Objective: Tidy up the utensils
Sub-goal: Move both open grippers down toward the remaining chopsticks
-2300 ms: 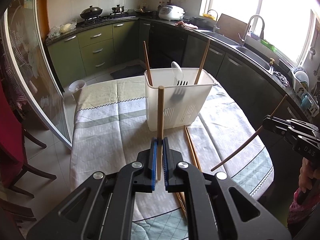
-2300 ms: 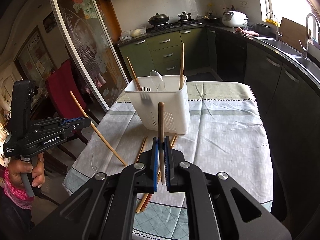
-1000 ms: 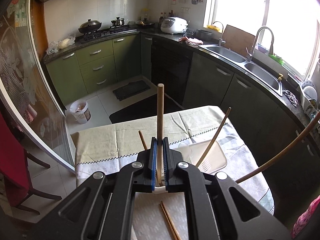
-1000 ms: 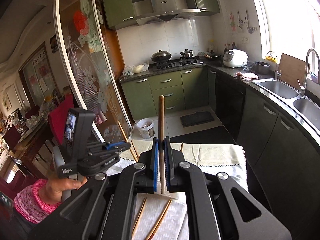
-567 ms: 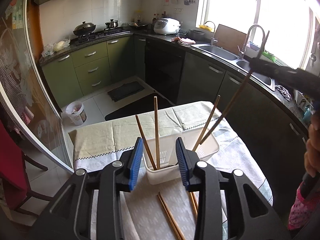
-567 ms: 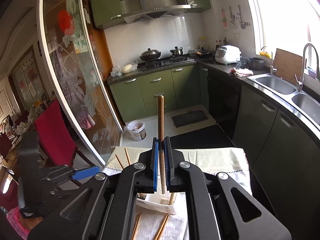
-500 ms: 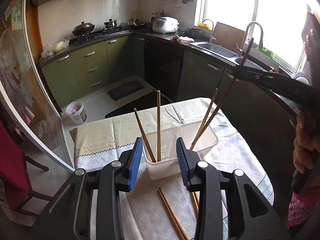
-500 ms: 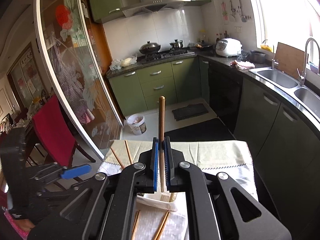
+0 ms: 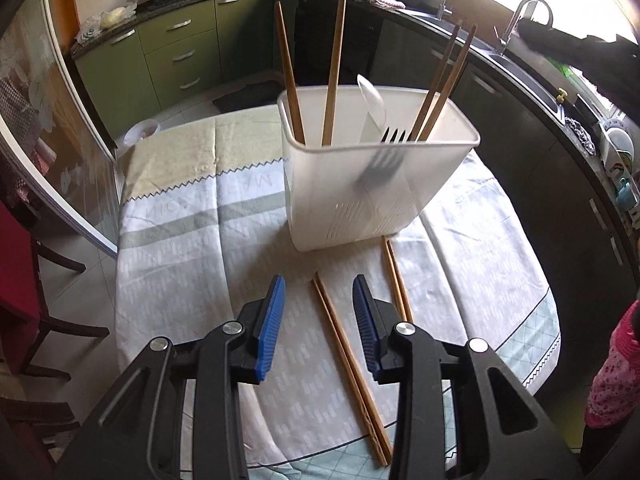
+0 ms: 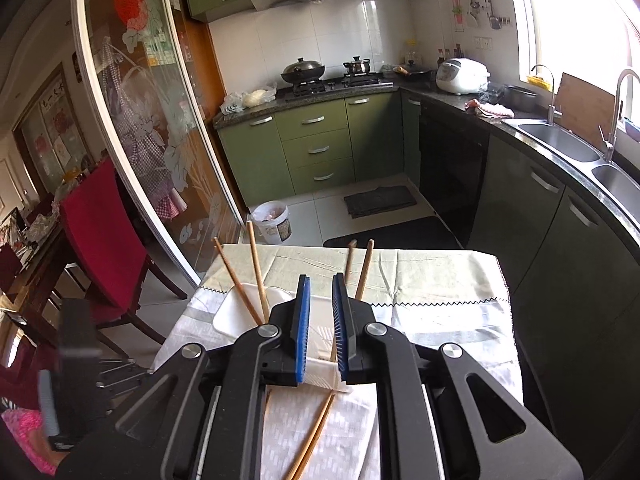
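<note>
The white slotted utensil holder (image 9: 360, 200) stands mid-table with several wooden chopsticks (image 9: 332, 64), a white spoon (image 9: 370, 96) and a fork (image 9: 390, 148) in it. My left gripper (image 9: 319, 320) hangs open low over the cloth, and a loose chopstick pair (image 9: 344, 360) lies between its blue pads. My right gripper (image 10: 320, 328) hovers above the holder (image 10: 236, 304). Its jaws are opening, and a chopstick (image 10: 364, 268) leans in the holder just beyond them, free of the pads. The right gripper appears as a dark blur (image 9: 580, 48) in the left wrist view.
A second chopstick pair (image 9: 396, 280) lies on the tablecloth (image 9: 180, 248) by the holder's right corner. A red chair (image 10: 100, 232) stands left of the table, dark kitchen cabinets (image 10: 560, 248) to the right. A person's pink sleeve (image 9: 612, 368) shows at the table's right edge.
The left gripper let its chopstick drop into the holder, then sank toward the table pair. The right gripper came down over the holder and its jaws parted from its chopstick.
</note>
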`<state>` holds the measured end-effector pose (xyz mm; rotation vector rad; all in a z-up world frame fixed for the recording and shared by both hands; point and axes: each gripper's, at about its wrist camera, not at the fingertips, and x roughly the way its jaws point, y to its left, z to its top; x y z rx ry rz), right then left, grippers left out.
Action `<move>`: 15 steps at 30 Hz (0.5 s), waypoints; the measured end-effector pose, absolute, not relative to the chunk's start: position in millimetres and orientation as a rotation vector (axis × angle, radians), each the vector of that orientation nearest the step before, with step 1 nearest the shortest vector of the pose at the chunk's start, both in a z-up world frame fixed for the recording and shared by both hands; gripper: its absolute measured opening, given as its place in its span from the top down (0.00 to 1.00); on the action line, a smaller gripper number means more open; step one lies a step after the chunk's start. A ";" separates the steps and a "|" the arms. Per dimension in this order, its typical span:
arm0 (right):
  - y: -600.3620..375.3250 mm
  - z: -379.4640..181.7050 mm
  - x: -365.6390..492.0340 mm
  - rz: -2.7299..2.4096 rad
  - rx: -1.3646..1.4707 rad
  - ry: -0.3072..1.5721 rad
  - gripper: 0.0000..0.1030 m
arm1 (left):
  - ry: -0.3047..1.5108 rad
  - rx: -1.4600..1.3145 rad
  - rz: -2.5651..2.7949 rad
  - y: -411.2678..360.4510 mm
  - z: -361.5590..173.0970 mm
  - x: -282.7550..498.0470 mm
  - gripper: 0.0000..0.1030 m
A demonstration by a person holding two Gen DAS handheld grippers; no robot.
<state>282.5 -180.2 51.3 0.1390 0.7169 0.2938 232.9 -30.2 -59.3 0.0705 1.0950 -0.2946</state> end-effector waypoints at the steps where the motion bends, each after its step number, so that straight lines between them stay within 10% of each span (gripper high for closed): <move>1: -183.0 54.5 271.2 0.301 0.132 0.705 0.85 | 1.117 0.075 -0.291 -32.1 -69.2 233.3 0.67; 15: -236.2 -12.0 172.4 0.340 0.184 0.796 0.82 | 1.325 0.130 -0.205 -48.4 -152.3 237.0 0.70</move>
